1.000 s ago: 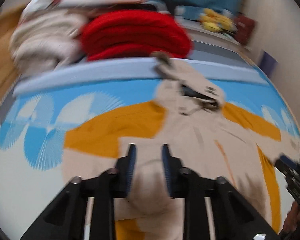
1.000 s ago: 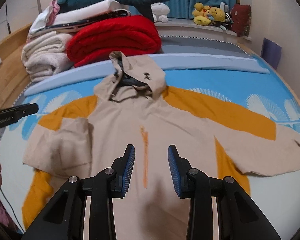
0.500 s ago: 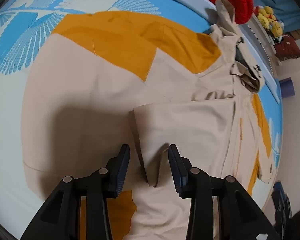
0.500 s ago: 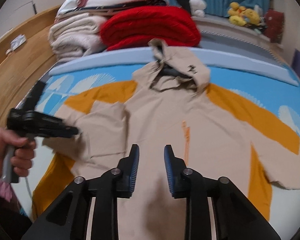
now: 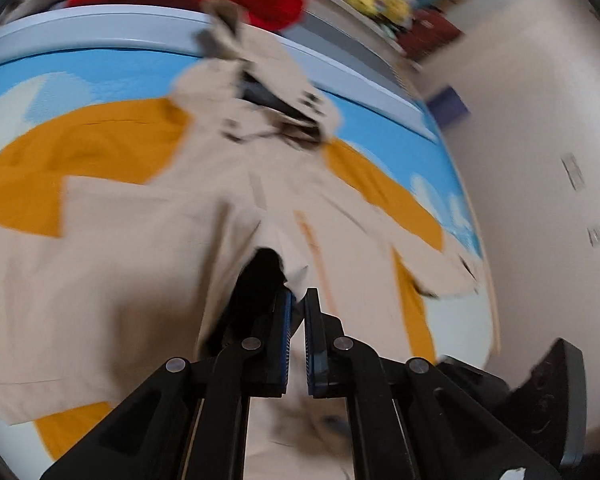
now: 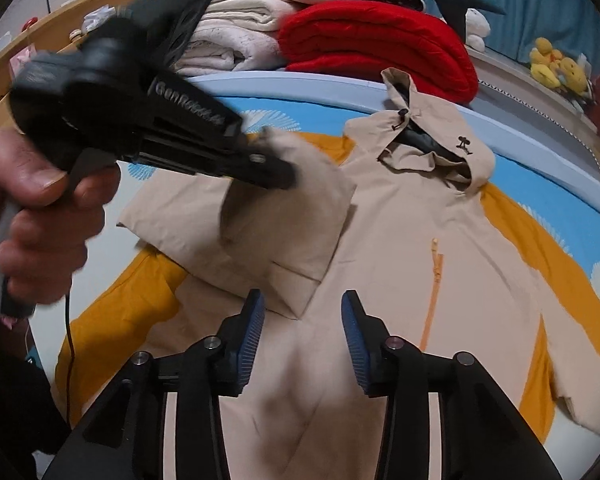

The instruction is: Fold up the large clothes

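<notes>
A beige and orange hooded jacket (image 6: 380,248) lies front up on the bed, hood (image 6: 440,140) toward the pillows. My left gripper (image 5: 298,300) is shut on the edge of the jacket's beige sleeve (image 6: 300,208), which hangs lifted and folded over the chest. The right wrist view shows that left gripper (image 6: 276,168) held in a person's hand (image 6: 40,208). My right gripper (image 6: 302,304) hovers over the jacket's lower front, its jaws opening with nothing pinched between them. The other sleeve (image 6: 540,264) lies spread out flat to the right.
The blue patterned sheet (image 6: 560,208) covers the bed. A folded red blanket (image 6: 372,40) and white folded bedding (image 6: 236,40) are stacked behind the hood. Yellow plush toys (image 6: 556,68) sit at the back right. A wooden bed frame (image 6: 60,28) borders the left side.
The left gripper has closed on the sleeve's edge and carried it up and across toward the jacket's middle. The right gripper's jaws have spread wider and it has drifted left.
</notes>
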A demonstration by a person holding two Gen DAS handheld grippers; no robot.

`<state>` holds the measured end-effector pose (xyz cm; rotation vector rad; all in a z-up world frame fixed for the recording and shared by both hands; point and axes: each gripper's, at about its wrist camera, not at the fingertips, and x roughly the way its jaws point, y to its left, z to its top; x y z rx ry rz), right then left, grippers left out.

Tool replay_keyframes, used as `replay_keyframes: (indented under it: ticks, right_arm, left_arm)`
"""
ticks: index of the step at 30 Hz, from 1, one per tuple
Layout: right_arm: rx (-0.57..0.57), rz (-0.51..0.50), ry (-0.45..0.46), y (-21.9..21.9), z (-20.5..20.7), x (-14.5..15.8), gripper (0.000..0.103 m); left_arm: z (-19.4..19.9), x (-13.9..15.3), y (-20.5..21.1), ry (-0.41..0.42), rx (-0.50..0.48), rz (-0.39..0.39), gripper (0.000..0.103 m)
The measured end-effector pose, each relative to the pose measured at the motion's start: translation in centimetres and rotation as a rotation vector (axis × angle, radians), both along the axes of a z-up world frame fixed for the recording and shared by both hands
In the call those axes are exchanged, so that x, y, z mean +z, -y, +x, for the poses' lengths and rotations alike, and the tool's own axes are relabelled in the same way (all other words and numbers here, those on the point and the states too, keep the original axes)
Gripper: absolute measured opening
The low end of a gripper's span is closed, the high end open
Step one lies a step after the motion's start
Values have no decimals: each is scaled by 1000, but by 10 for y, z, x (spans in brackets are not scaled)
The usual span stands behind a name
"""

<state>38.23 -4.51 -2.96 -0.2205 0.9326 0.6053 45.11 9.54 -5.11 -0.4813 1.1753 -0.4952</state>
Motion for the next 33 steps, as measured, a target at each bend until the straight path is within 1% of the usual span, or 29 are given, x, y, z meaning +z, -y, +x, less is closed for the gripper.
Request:
replay_keyframes:
  ticks: [1,5,9,11,13,14,16,18,19,21,22,23,26,27,29,30,33]
  right_arm:
    - [2,8,-2,-1,-1,0,43]
    - [17,17,-3,-10,-3,-3,44]
    - [-8,4,16,-14,-1,-7,44]
    - [-40,-4,15,-13,4,-10,43]
    - [-56,36,-11,-9,10,-12,22]
    - [-57,39,-21,-8,12,-14,8]
    - [-95,28,-14,-3,16,-13,7]
    - [-139,42,-17,3,22,-11,6]
    - [-178,48,-22,9,27,-9,6]
    - [-239,55,-26,22,40,-8,5]
    - [-274,59,-29,32,48,-8,4]
    - [-317,70,-37,43,54,-6,0]
    - [-418,106,-69,76,63,-7,0]
    - [-449,115,-76,86,67,-7,0]
    - [-526,127,-82,111,72,-7,0]
    - [-553,131,-83,121,78,-7,0]
    - [-664,128,-79,159,88,-9,0]
  left_arm:
    - [0,2,11,2,-32,-10,4]
    - [2,5,38,3,-110,-25,4]
    - [3,-3,32,-32,-92,-46,4]
    - [3,-4,23,-47,-75,-75,4]
    - [3,-3,19,-48,-64,-98,4]
    - [3,-1,15,-48,-57,-102,4]
    - [5,0,9,-48,-31,-108,4]
    - [9,3,-1,-35,32,-101,4]
    - [10,6,-12,-22,77,-77,4]
    - [10,10,-25,1,134,-11,4]
    - [9,14,-36,19,179,56,4]
    - [9,15,-44,26,208,93,4]
    - [8,14,-71,21,300,185,4]
    - [7,14,-81,19,333,240,4]
    - [6,11,-93,6,374,323,4]
    - [4,8,-102,-9,396,345,4]
    - [2,-1,-121,-49,456,350,4]
